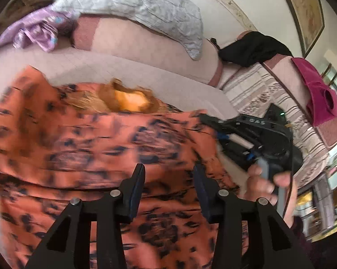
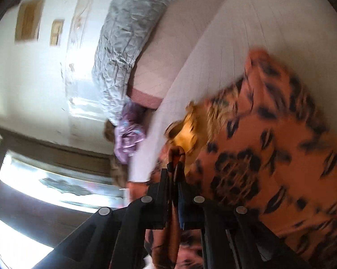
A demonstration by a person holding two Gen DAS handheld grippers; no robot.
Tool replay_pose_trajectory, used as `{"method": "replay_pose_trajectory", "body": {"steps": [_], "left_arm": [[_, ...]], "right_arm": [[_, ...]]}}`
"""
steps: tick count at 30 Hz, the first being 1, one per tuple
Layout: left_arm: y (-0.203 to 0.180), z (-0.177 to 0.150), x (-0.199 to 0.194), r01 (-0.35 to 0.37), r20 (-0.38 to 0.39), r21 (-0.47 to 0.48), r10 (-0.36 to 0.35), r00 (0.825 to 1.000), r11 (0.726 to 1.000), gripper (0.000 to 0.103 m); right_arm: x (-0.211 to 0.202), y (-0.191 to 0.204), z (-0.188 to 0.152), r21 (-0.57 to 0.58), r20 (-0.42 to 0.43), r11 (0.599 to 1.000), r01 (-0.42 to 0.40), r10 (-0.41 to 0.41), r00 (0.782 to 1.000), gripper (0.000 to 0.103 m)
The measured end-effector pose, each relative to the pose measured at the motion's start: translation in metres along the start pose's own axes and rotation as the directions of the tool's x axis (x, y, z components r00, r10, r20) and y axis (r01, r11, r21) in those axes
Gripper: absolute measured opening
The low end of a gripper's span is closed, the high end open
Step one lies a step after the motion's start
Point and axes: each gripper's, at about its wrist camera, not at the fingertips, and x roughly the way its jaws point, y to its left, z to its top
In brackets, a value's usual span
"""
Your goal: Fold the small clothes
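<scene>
Left tongs [image 1: 169,177] spread above orange leopard-print garment [image 1: 101,148] on the bed [image 1: 123,71], long axis crosswise ahead of them. Right tongs [image 2: 174,174] pinching a garment edge, cloth trailing rightward.

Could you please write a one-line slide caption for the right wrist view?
Right gripper shut on a fold of the orange black-patterned garment above the pale quilted bed.
</scene>
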Motion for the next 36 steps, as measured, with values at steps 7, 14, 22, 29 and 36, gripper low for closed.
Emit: {"method": "replay_pose_trajectory", "body": {"steps": [7, 14, 22, 29, 36], "left_arm": [[0.068, 0.013, -0.054, -0.222, 0.157, -0.109, 0.237, 0.959, 0.969, 0.053], [0.102, 0.028, -0.029, -0.428, 0.122, -0.158, 0.448, 0.886, 0.890, 0.053], [0.110, 0.012, 0.025, -0.618, -0.063, -0.004, 0.617, 0.785, 0.786, 0.056], [0.107, 0.009, 0.020, -0.625, -0.065, 0.002, 0.624, 0.779, 0.780, 0.060], [0.115, 0.012, 0.022, -0.624, -0.076, -0.005, 0.622, 0.780, 0.782, 0.067]], "right_arm": [[-0.043, 0.003, 0.036, -0.098, 0.211, 0.978, 0.186, -0.162, 0.964, 0.007], [-0.030, -0.042, 0.068, -0.038, 0.138, 0.915, 0.402, -0.393, 0.909, 0.012], [-0.072, -0.031, 0.065, 0.000, 0.332, 0.918, 0.397, -0.374, 0.866, 0.084], [-0.021, 0.019, 0.033, -0.335, 0.177, 0.843, 0.420, -0.382, 0.907, 0.037], [0.035, -0.019, 0.007, -0.370, -0.071, 0.780, 0.505, -0.566, 0.821, 0.036]]}}
